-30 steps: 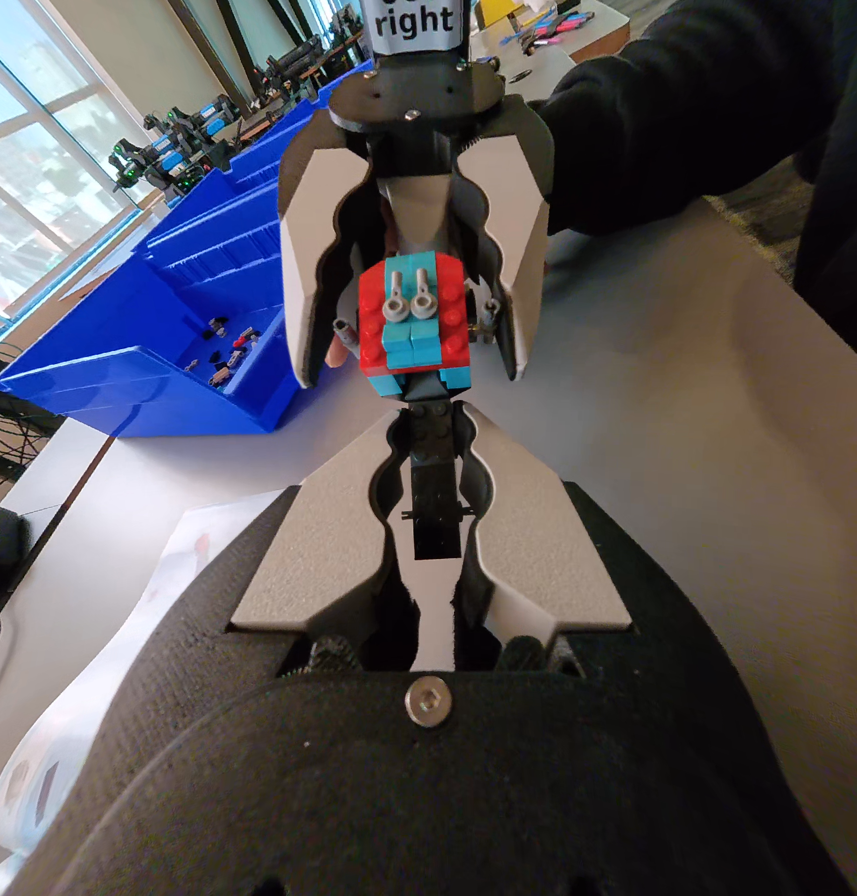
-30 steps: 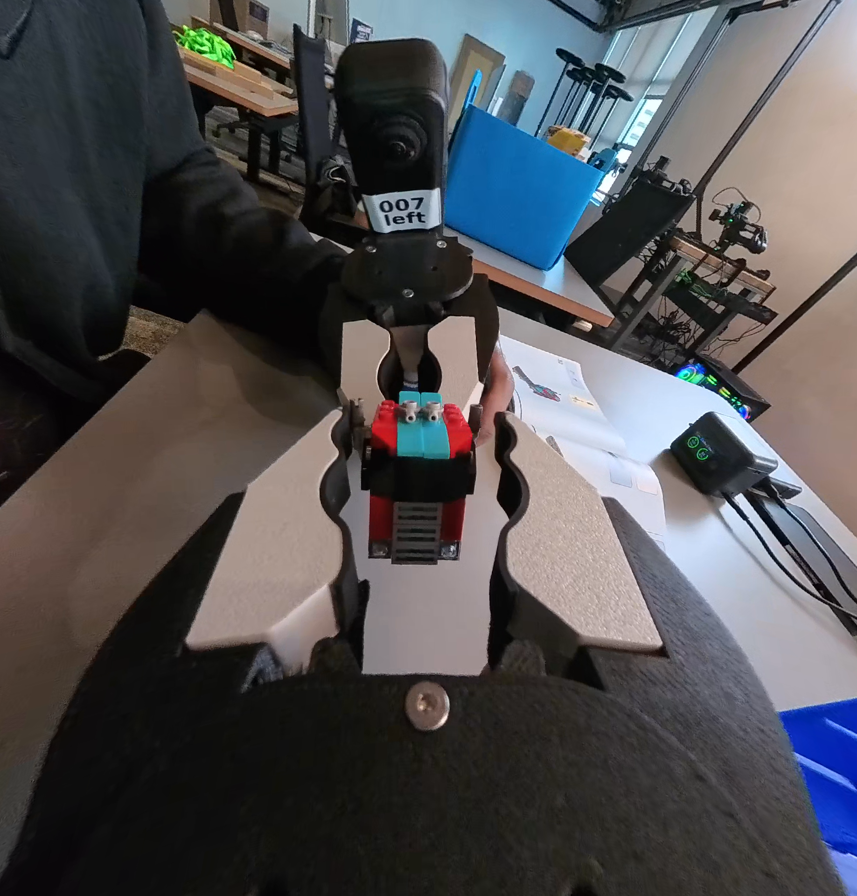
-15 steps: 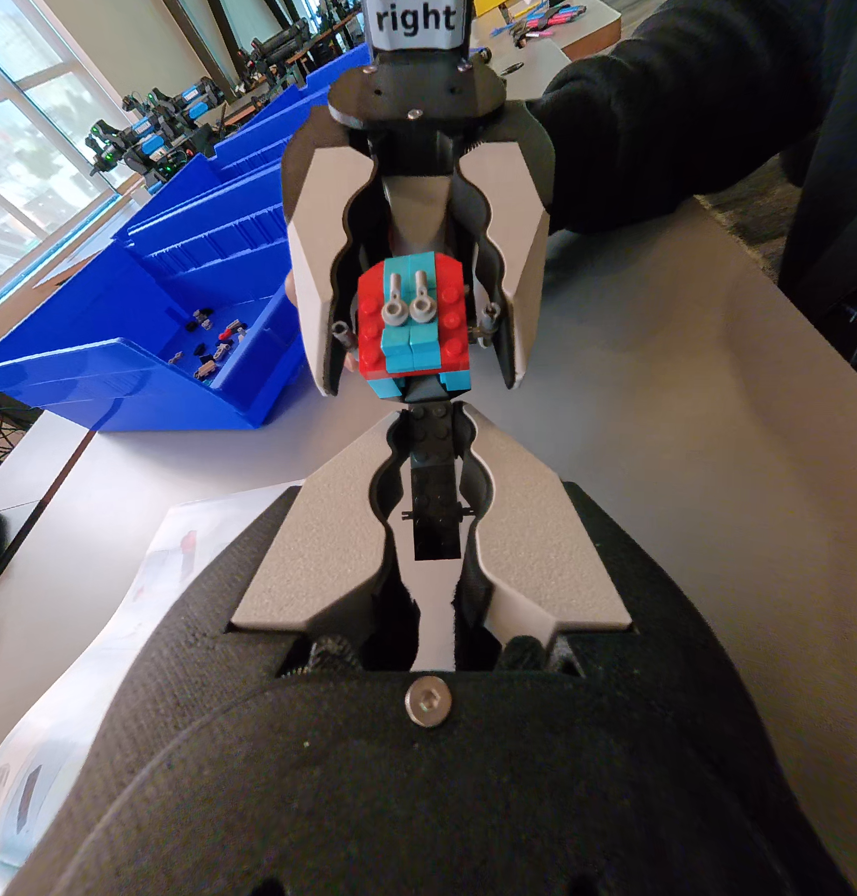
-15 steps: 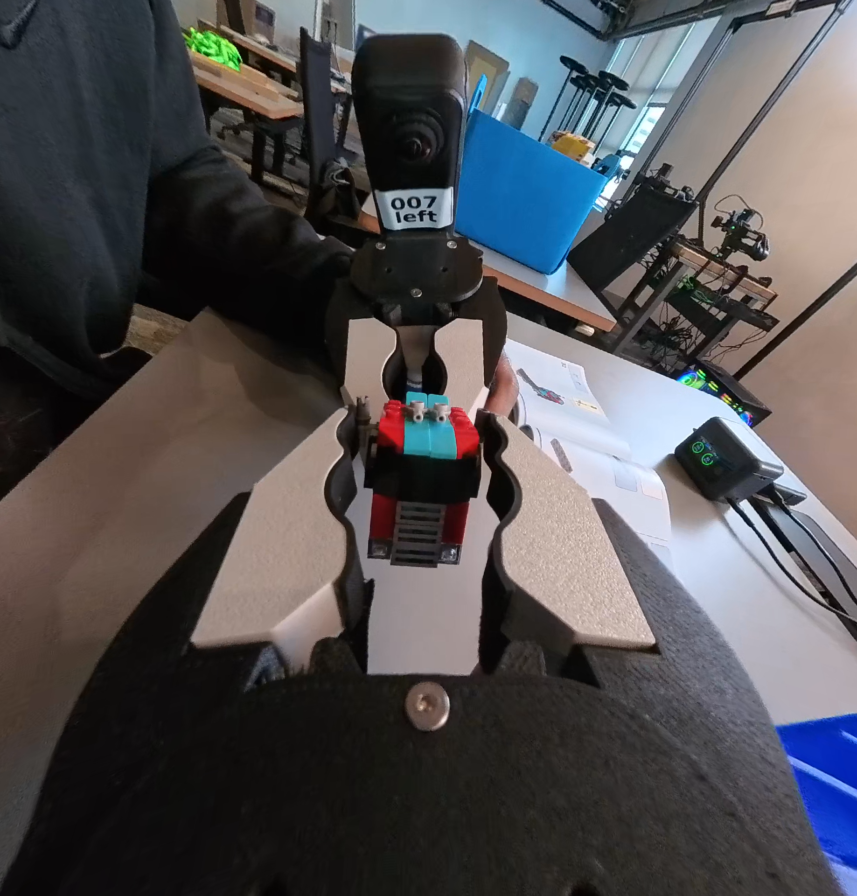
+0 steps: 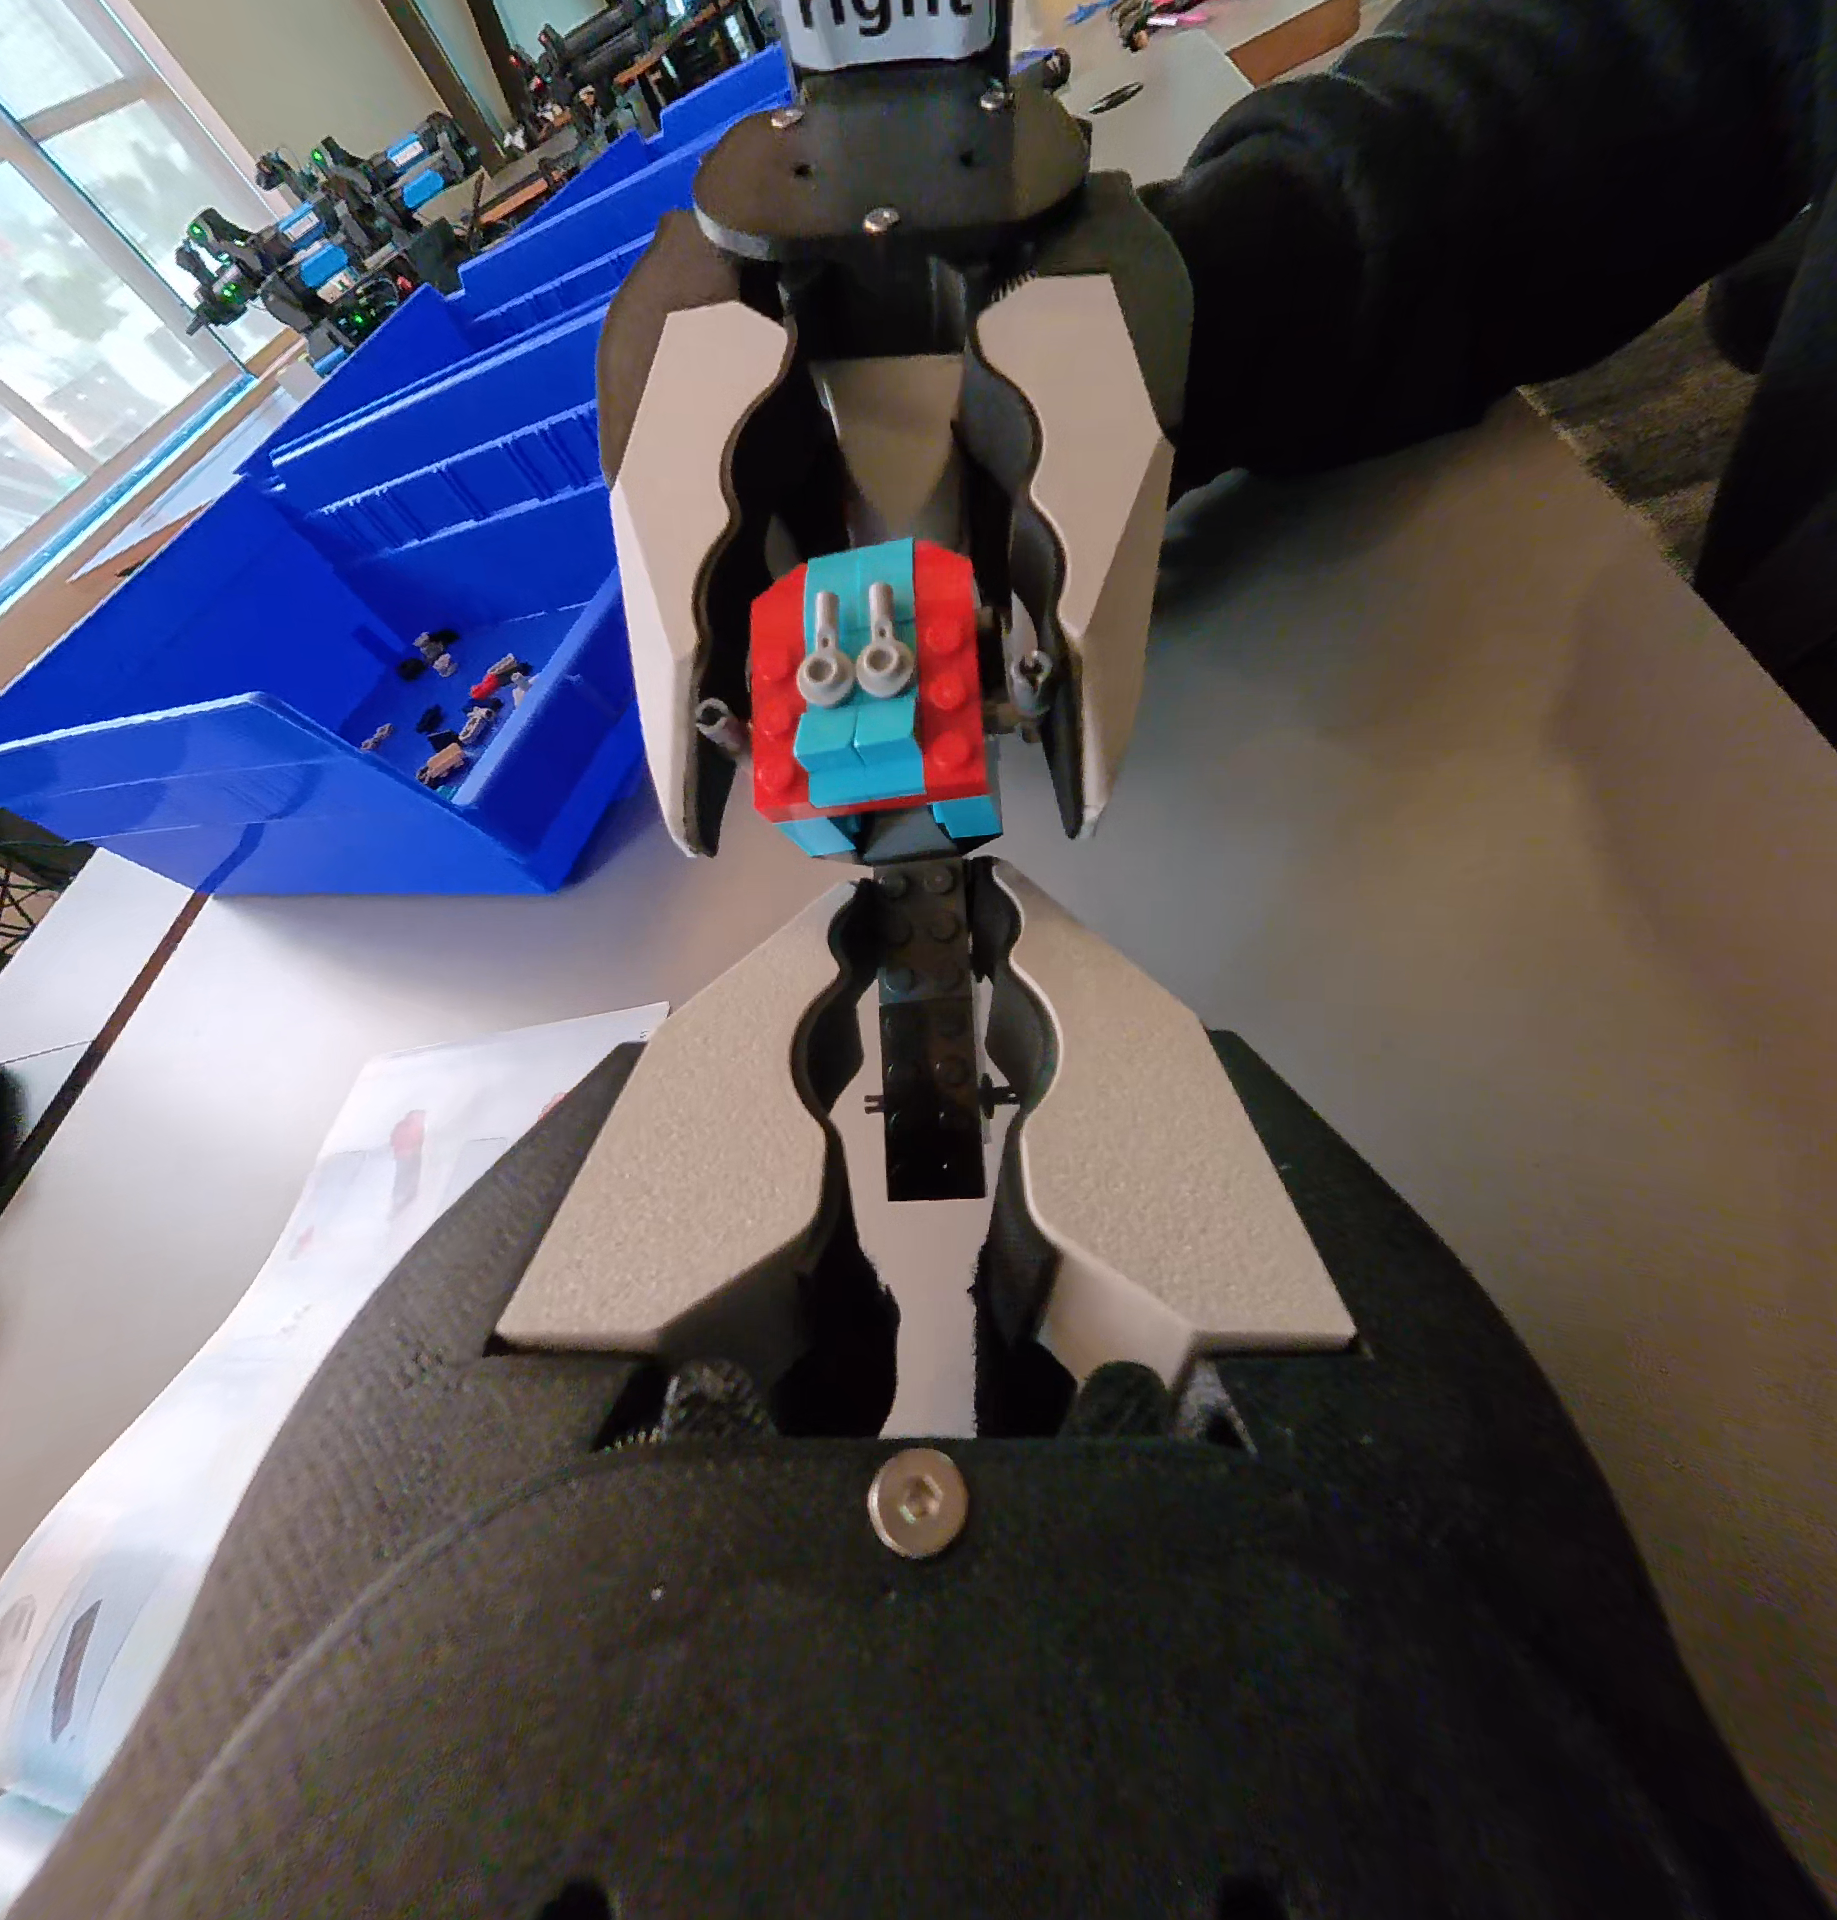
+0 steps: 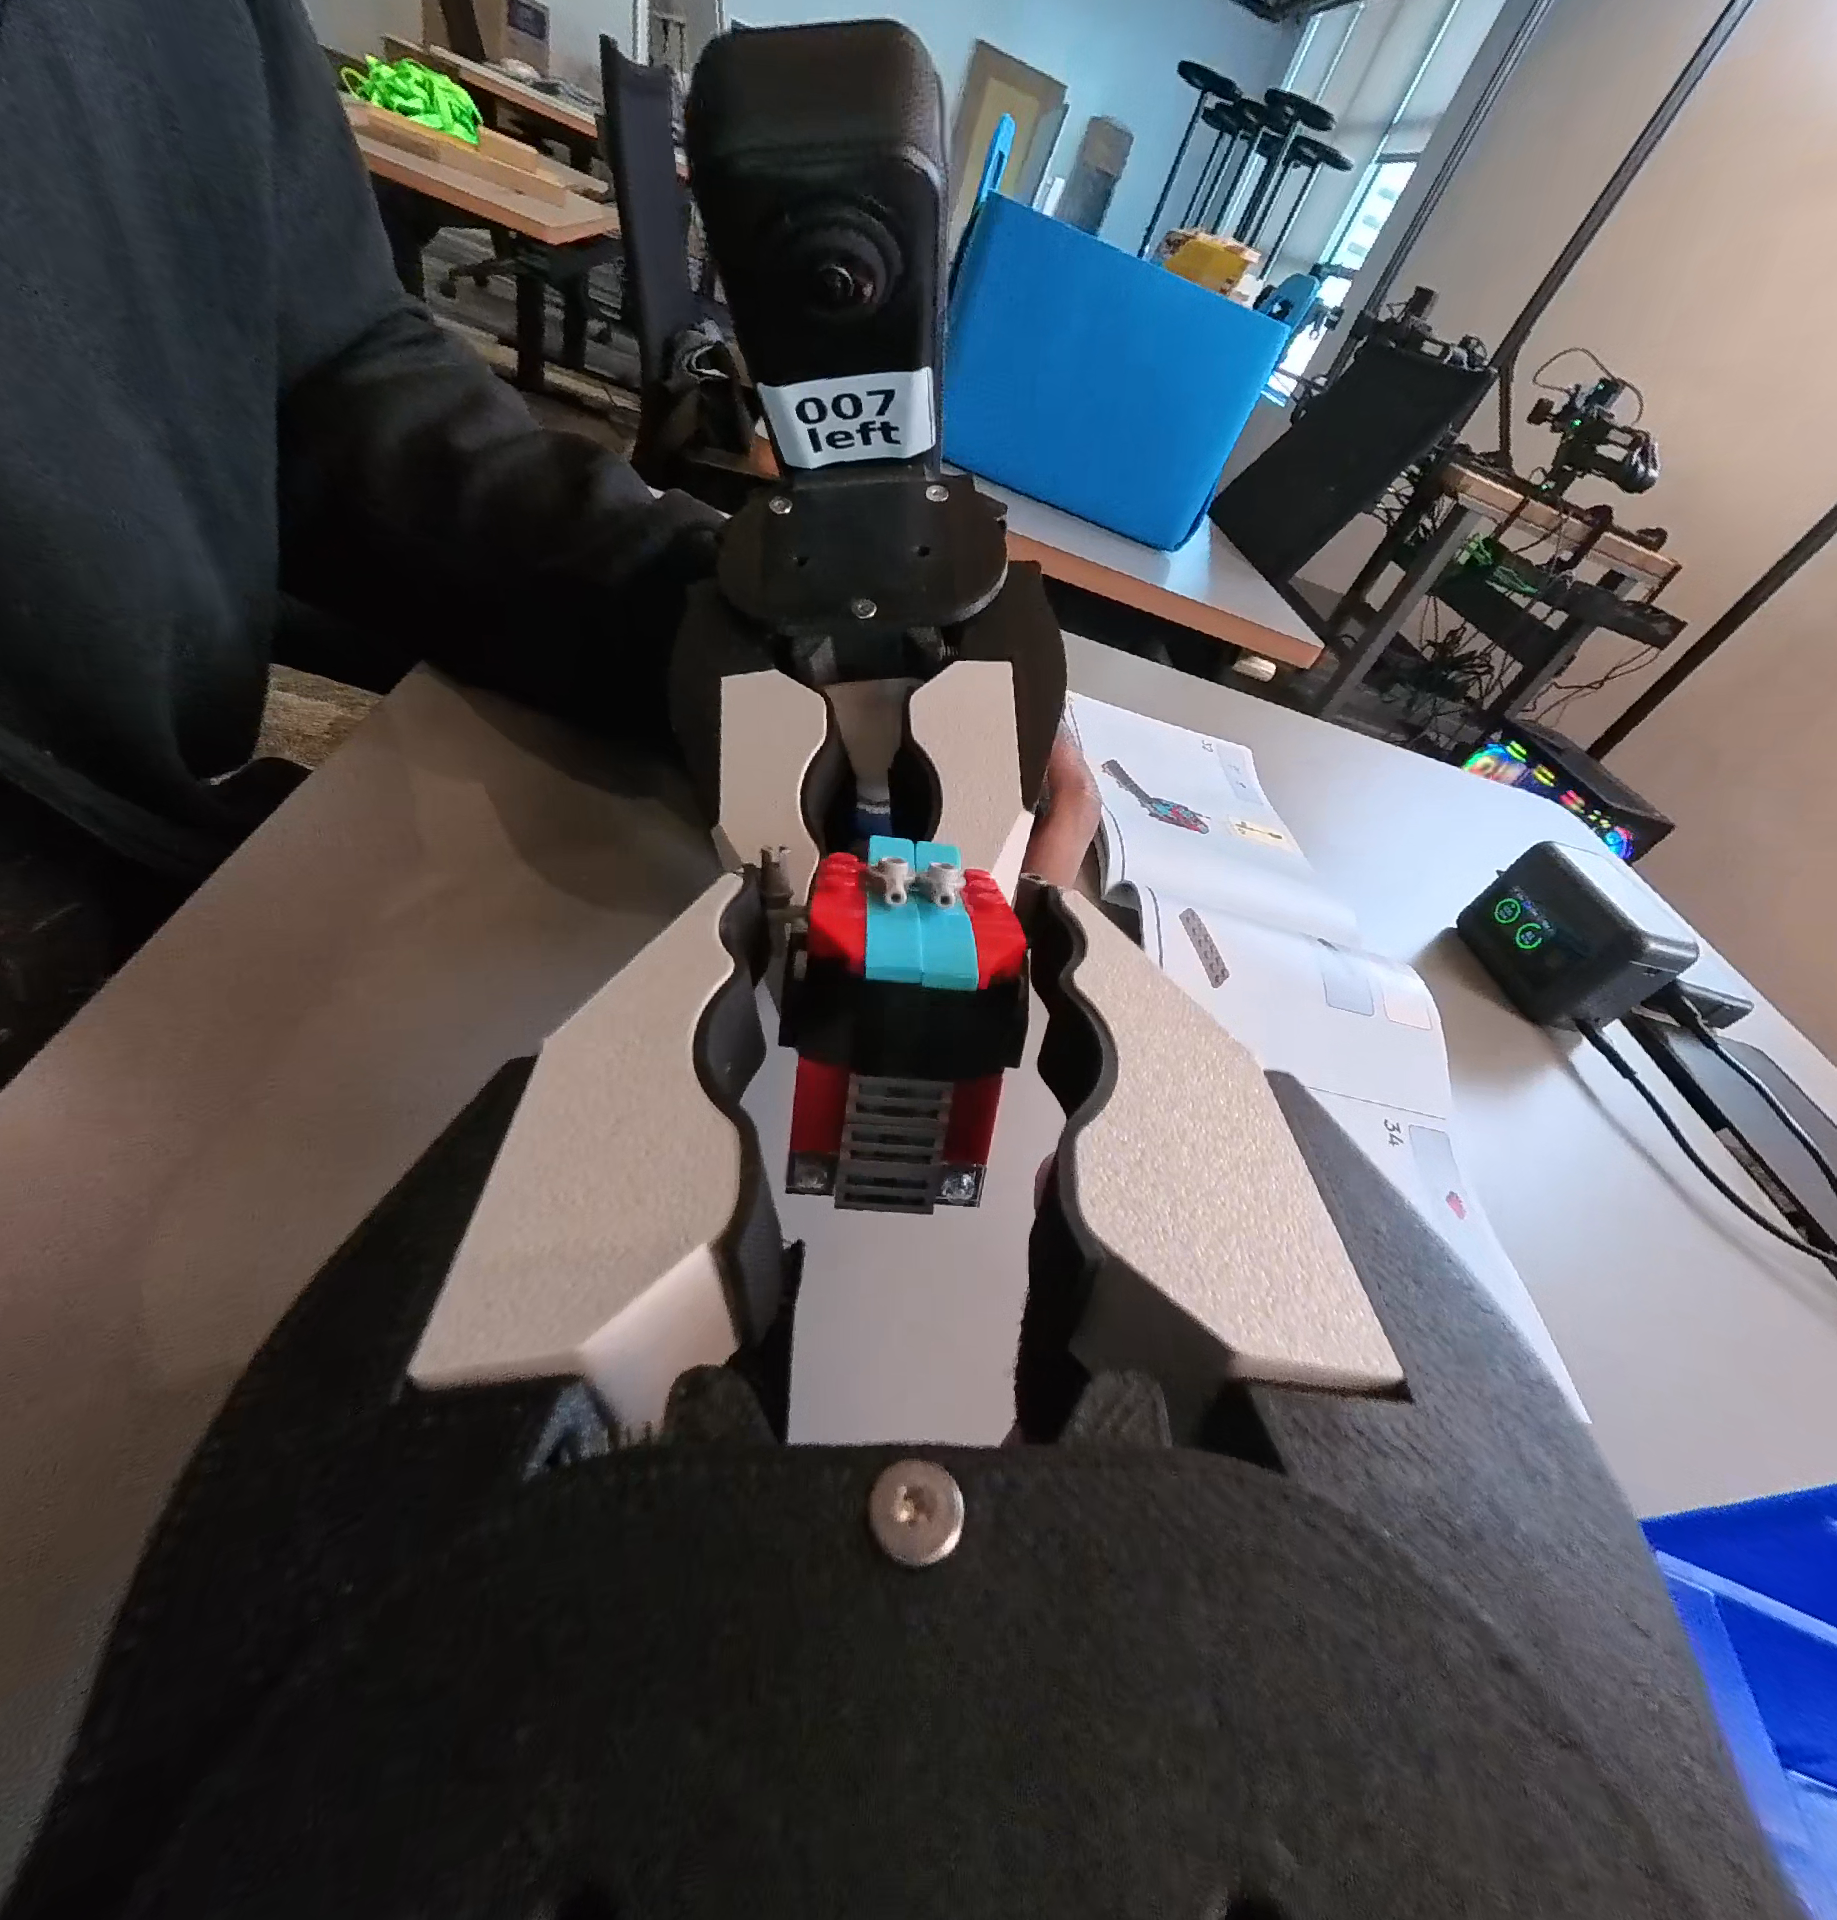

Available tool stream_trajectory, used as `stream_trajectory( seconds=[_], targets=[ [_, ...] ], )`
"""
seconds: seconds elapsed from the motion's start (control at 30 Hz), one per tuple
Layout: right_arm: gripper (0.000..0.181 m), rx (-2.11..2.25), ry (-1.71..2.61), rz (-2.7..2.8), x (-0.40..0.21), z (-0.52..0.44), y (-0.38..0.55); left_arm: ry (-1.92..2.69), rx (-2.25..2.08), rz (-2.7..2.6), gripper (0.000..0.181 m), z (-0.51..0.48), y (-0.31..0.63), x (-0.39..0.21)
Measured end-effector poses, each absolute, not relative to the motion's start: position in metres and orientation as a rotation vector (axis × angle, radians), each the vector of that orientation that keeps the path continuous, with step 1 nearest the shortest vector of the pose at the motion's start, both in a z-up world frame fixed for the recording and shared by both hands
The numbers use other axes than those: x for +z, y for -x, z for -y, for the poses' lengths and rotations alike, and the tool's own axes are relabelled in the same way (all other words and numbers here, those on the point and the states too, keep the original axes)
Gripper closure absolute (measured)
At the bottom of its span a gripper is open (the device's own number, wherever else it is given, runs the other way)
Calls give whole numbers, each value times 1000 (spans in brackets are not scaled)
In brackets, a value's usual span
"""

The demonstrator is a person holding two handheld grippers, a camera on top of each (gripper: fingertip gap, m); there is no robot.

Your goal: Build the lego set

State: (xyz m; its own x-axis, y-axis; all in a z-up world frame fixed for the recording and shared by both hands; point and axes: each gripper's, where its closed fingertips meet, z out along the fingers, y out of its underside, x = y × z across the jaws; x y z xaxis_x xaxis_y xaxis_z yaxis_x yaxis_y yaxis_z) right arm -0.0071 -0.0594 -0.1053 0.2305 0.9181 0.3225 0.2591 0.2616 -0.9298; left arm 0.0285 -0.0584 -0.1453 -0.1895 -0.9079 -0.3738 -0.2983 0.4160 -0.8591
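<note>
Right gripper has narrowed around the lego cab.
Left gripper, facing it tip to tip above the table, pinches the black chassis behind the cab.

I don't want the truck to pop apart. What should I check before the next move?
1. Left gripper shut on the black chassis: ok.
2. Right gripper jaws flank the red and teal cab: ok.
3. Right jaws actually clamping the cab: cannot tell.
4. Grey side stalk clear of the jaws: not ok, it looks to touch one finger.
5. Two grey roof pieces seated: ok.
6. Instruction booklet open on the table: ok.
</note>
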Motion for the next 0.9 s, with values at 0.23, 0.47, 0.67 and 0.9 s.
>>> stream_trajectory(
  seconds=[0.23, 0.47, 0.67, 0.9],
  targets=[
    [128, 597, 1253, 1295, -110, 54, 8, 1095, -755, -1703, 164, 51, -28, -148],
    [123, 520, 1275, 1315, -116, 49, 8, 1112, -725, -1706, 164, 49, -30, -151],
    [127, 534, 1269, 1328, -117, 51, 9, 1115, -700, -1717, 164, 49, -31, -154],
    [128, 535, 1264, 1330, -118, 51, 9, 1113, -686, -1720, 164, 49, -31, -155]
  ],
)
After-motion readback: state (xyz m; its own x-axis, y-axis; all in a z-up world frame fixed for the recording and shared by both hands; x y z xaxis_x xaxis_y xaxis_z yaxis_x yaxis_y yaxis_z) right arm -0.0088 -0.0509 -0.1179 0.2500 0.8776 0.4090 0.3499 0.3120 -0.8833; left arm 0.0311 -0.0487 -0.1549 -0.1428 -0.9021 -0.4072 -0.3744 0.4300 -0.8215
